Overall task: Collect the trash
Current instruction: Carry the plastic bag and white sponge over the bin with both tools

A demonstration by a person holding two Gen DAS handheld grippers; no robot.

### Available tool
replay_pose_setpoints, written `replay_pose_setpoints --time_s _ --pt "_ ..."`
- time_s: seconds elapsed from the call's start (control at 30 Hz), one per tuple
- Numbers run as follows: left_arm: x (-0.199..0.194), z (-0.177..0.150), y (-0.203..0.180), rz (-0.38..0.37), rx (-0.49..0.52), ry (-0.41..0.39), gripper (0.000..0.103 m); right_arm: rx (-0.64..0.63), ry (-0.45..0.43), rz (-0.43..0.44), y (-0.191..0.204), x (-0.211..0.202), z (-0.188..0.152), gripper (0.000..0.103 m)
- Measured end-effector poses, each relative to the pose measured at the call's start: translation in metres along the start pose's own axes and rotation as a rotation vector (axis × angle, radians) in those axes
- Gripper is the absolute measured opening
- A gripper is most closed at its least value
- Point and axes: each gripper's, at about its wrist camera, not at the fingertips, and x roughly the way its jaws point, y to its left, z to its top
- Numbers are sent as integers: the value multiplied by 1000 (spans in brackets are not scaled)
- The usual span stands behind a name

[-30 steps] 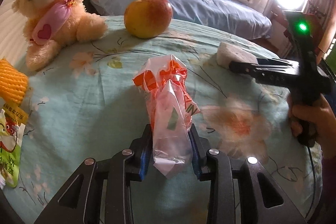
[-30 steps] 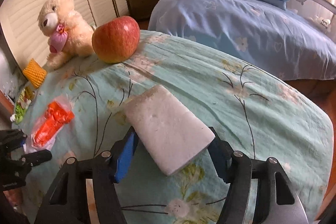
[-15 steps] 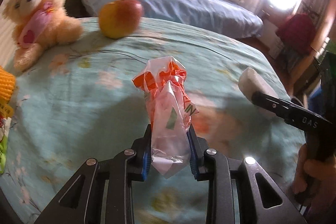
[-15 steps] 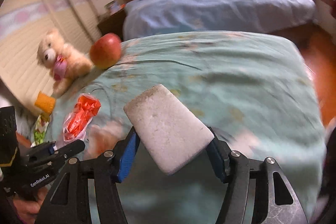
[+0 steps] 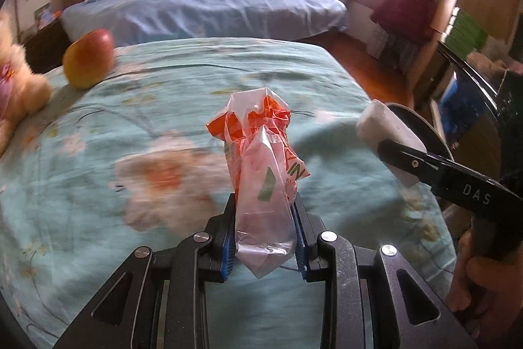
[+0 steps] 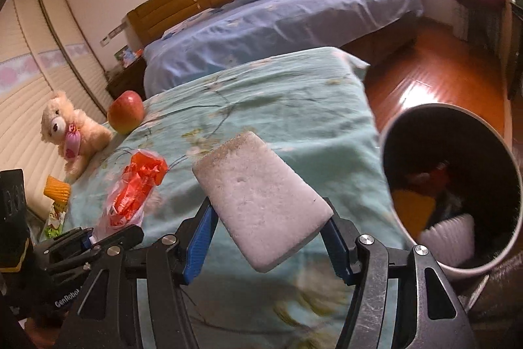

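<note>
Your table (image 6: 294, 94), draped in a teal floral cloth, still carries an apple (image 6: 126, 116), a teddy bear (image 6: 70, 133), a yellow foam net (image 6: 57, 187) and a green packet (image 6: 54, 218); the last two look like trash yet to collect. The dark bin (image 6: 487, 264) beside the table edge already holds scraps. Your right tool (image 6: 268, 234) clamps a white foam block (image 6: 261, 201), long axis pointing away and upper left, near the bin. Your left tool (image 5: 264, 237) pinches an orange-and-clear wrapper (image 5: 261, 152), standing upright above the cloth.
</note>
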Motion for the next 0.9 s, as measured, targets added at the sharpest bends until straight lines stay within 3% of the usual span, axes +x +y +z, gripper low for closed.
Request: replay_pose_setpoints --time_s 0.9 --pt "17 9 -61 -15 107 11 28 74 -64 -50 -43 -40 -12 63"
